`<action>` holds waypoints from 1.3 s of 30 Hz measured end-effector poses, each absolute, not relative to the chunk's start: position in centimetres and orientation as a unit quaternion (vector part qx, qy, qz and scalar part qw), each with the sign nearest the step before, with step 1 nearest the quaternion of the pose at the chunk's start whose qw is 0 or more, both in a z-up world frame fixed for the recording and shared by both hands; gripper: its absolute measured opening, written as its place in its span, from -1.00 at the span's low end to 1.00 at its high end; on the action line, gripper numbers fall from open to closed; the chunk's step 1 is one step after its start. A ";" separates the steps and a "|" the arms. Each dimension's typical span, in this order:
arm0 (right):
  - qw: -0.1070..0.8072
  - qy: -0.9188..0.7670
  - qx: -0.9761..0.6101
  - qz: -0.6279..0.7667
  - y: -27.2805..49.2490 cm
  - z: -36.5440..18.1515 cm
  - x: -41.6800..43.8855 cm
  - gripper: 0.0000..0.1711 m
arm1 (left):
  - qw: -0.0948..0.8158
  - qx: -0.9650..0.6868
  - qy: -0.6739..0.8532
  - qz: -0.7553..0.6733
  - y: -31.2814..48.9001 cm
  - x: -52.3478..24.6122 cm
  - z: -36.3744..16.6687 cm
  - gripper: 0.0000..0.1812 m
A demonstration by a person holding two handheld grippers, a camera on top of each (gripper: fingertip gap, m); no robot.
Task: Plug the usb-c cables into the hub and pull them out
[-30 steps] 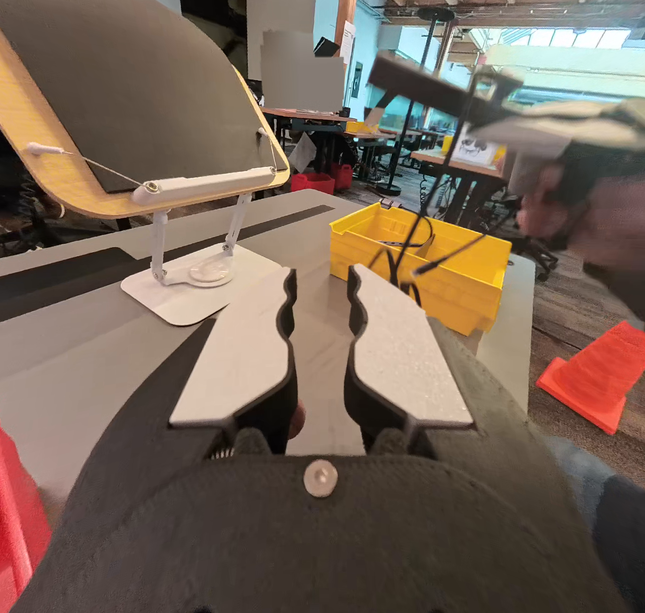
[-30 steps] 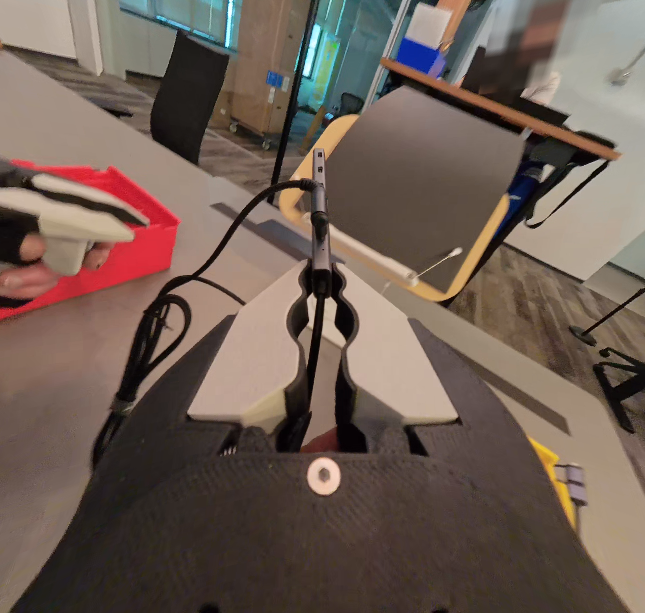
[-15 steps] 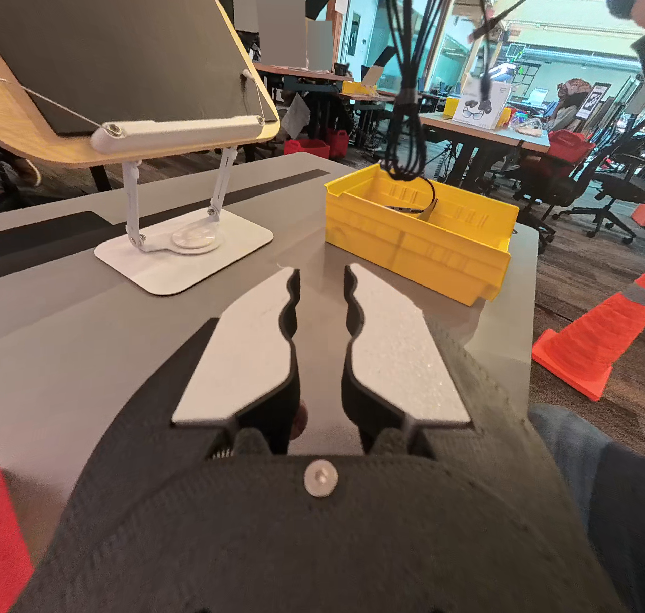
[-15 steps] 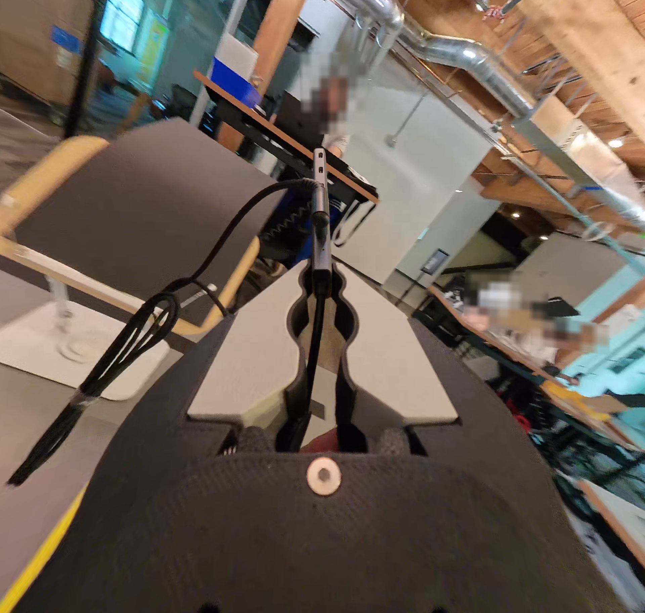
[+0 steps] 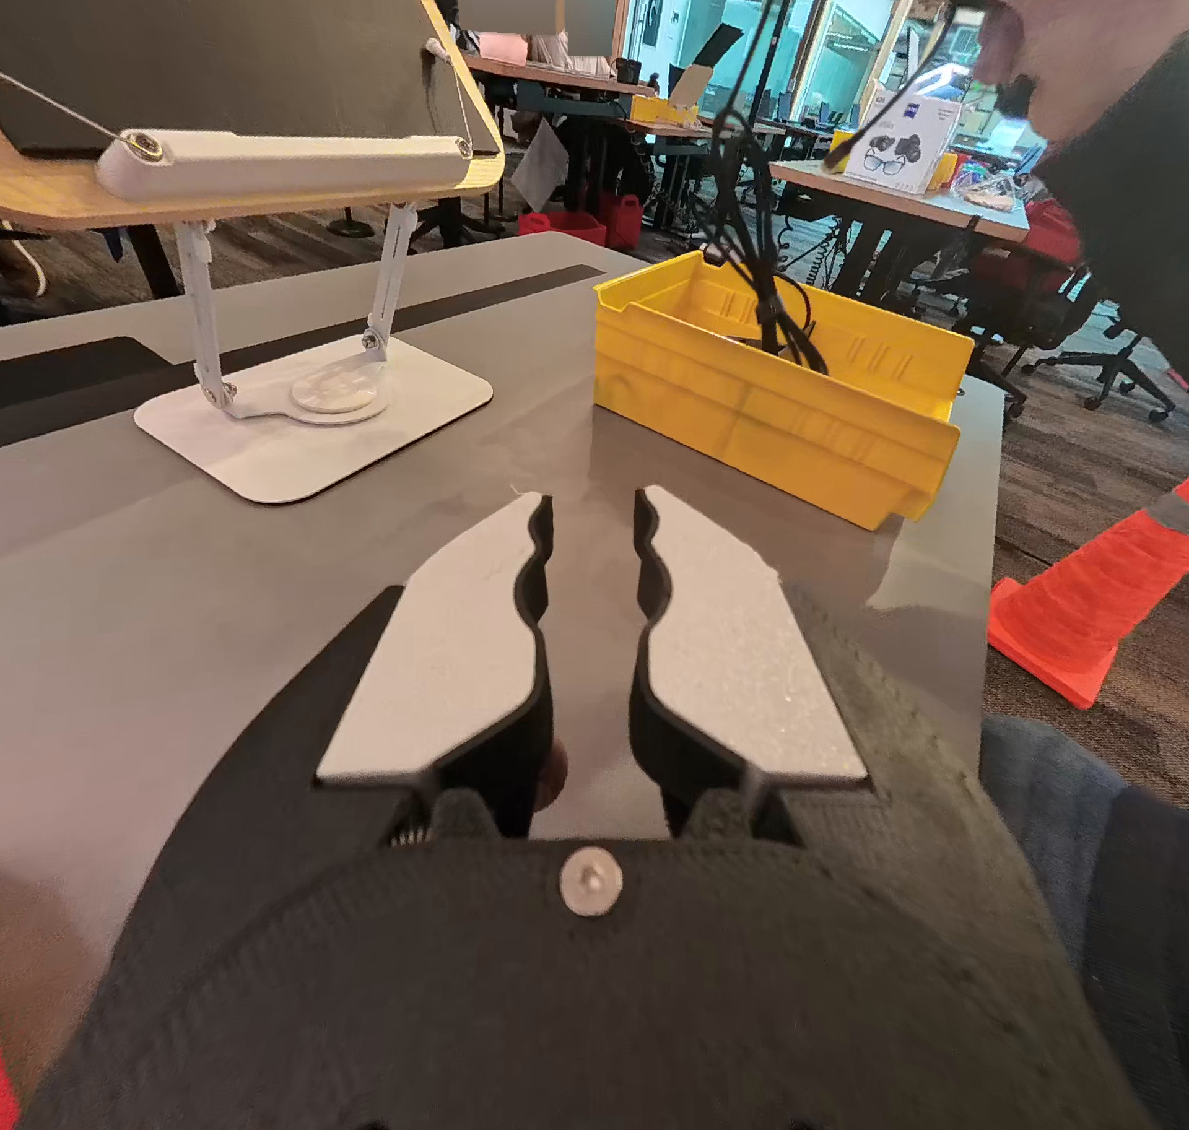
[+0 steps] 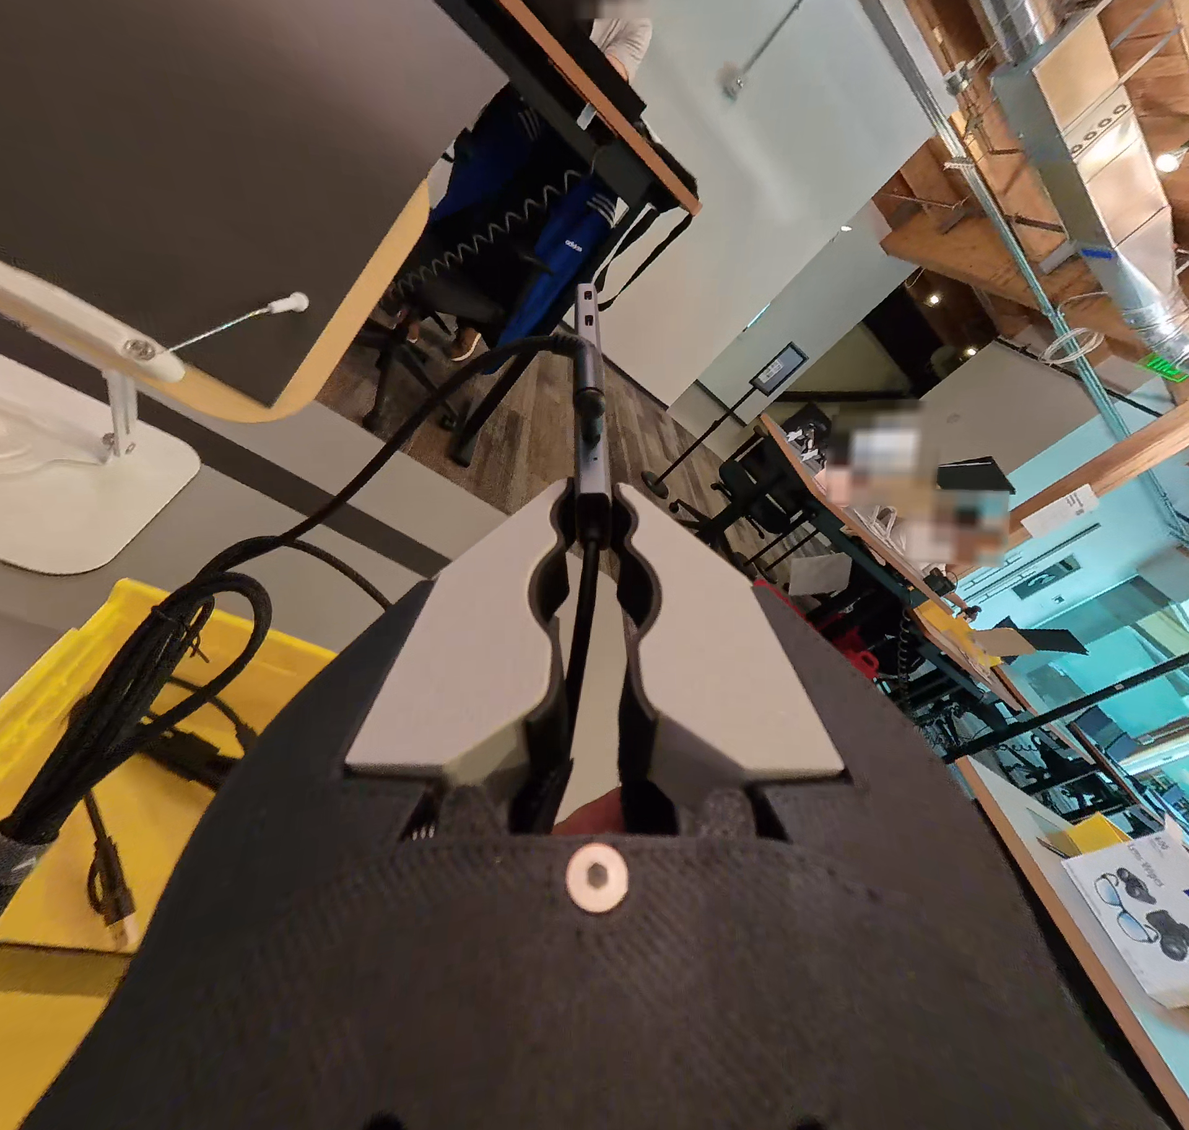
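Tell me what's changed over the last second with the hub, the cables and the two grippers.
The right gripper has swung from over the table, up, then across to above the yellow bin, carrying the hub. The bundled black cable plugged into it now dangles into the bin. Nothing was taken or released: it stays clamped on the hub, and the left gripper stays open and empty over the grey table.

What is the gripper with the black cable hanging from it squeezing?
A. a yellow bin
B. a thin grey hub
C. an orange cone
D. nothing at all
B: in the right wrist view the right gripper is shut on the thin grey hub, which sticks up past its fingertips with a black cable plugged into it and looping down toward the yellow bin.
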State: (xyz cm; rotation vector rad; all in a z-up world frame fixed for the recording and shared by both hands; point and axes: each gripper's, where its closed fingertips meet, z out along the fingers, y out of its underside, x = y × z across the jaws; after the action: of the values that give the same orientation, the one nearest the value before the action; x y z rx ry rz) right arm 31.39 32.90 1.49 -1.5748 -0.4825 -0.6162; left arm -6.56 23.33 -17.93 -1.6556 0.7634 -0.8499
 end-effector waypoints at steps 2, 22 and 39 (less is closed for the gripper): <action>0.647 -0.206 -0.682 -0.270 33.0 2.9 31.6 -0.93 | 0.534 -0.697 0.321 -0.356 23.4 -6.5 -18.1 -0.74; 0.527 -0.321 -0.750 -0.237 31.9 -10.6 28.8 -0.93 | 0.517 -0.707 0.317 -0.364 23.6 -6.4 -19.6 -0.74; 0.244 -0.407 -0.876 -0.084 29.4 -25.6 29.2 -0.94 | 0.508 -0.704 0.337 -0.364 22.6 -5.2 -19.8 -0.75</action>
State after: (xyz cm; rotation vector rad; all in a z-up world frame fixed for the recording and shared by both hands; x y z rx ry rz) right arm 29.22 29.36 -25.56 -2.3926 -1.1124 -0.2286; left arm -5.19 22.60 -19.78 -1.6978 0.8126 -0.8762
